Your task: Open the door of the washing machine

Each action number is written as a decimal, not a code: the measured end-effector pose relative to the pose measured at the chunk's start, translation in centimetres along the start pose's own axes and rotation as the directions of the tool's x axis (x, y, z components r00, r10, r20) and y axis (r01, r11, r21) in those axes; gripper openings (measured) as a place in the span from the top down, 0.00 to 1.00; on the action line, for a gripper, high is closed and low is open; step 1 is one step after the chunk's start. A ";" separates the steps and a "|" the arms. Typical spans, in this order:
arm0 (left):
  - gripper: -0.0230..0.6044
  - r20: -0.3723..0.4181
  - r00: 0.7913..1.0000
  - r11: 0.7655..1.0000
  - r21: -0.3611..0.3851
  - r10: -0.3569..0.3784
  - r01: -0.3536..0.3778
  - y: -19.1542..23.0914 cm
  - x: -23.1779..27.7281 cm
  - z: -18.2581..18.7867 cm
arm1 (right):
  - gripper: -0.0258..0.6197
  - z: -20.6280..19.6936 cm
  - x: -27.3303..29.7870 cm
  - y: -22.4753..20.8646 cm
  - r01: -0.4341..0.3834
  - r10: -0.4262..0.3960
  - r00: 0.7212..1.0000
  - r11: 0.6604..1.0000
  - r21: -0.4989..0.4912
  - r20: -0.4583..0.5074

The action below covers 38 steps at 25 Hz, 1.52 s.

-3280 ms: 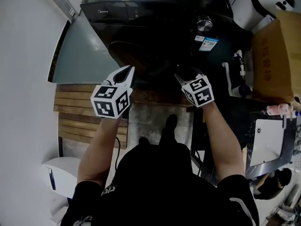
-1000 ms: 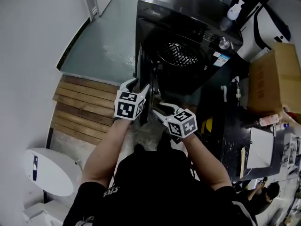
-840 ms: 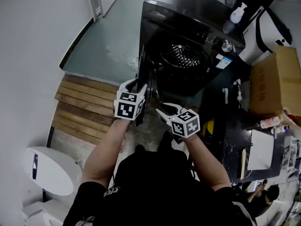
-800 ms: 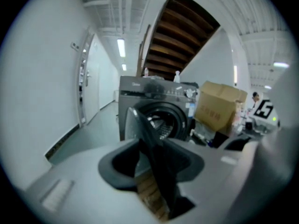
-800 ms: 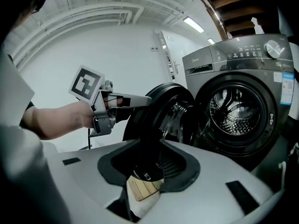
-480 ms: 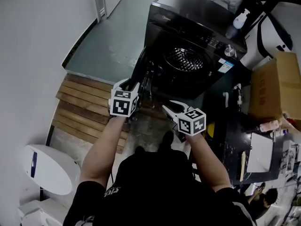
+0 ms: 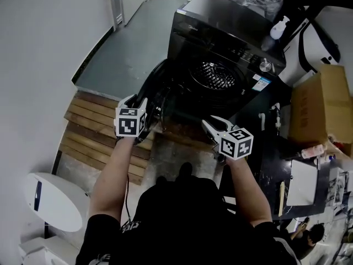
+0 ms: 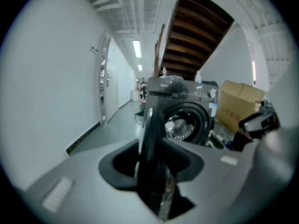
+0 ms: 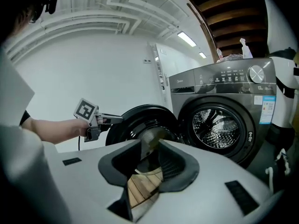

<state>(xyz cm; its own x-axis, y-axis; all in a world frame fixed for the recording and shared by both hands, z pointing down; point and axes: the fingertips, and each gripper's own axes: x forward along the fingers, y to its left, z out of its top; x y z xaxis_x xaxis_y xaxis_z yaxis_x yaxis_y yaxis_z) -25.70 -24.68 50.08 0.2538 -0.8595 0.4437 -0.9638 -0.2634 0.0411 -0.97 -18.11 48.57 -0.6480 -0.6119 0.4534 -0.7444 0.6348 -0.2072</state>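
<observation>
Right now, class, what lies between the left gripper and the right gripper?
The washing machine's open door, seen in the head view. The left gripper, jaws opening, has its rim between them; the right gripper, jaws closing, holds nothing.

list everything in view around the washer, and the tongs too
washing machine: one, black, top centre of the head view
door: one, black, swung open on the machine's left in the head view
drum: one, silver and perforated, inside the open port
pump bottle: one, white, at the machine's top right corner
cardboard box: one, brown, right of the machine
slatted platform: one, brown wood, on the floor left of the door
left tongs: one, grey, gripping the door's rim, jaws opening
right tongs: one, grey, in front of the machine, jaws closing with nothing between them
</observation>
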 end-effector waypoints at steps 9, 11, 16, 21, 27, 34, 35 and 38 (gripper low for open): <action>0.70 0.057 0.994 0.996 -0.007 0.094 -0.093 2.3 -1.5 3.4 | 0.81 0.7 -1.4 -4.1 0.040 -0.041 0.999 0.998 0.046 0.023; 0.70 0.096 0.991 0.995 -0.009 0.097 -0.096 2.1 -1.7 5.3 | 0.81 1.2 -1.5 -5.2 0.046 -0.047 0.999 0.998 0.047 0.025; 0.70 0.148 0.985 0.996 0.013 0.086 -0.089 0.1 -0.7 8.4 | 0.82 2.5 -1.7 -7.8 0.055 -0.059 0.997 0.996 0.068 0.047; 0.70 0.179 0.984 1.000 0.011 0.009 -0.011 -4.1 1.4 10.8 | 0.82 3.4 -1.7 -10.0 0.052 -0.057 0.996 0.996 0.077 0.061; 0.70 0.184 0.981 0.997 -0.030 -0.064 0.071 -8.2 4.4 12.6 | 0.83 3.8 -1.6 -12.6 0.052 -0.059 0.996 0.993 0.103 0.072; 0.70 0.156 0.984 0.995 -0.039 -0.086 0.093 -11.1 7.2 12.2 | 0.85 4.8 -1.6 -15.1 0.067 -0.078 0.992 0.992 0.108 0.100; 0.71 0.161 0.982 0.994 -0.021 -0.098 0.103 -11.8 7.6 12.5 | 0.86 5.3 -1.6 -15.5 0.073 -0.085 0.990 0.992 0.102 0.111; 0.73 0.174 0.976 0.991 0.013 -0.133 0.133 -13.9 8.3 13.7 | 0.91 6.7 -1.8 -16.6 0.093 -0.105 0.984 0.992 0.090 0.145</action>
<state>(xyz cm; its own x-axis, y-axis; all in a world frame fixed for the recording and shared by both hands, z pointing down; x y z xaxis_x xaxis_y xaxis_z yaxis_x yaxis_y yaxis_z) -9.09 -34.13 40.94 0.3897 -0.8799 0.2719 -0.9206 -0.3805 0.0882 11.51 -30.66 45.40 -0.5827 -0.7371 0.3423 -0.8127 0.5303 -0.2415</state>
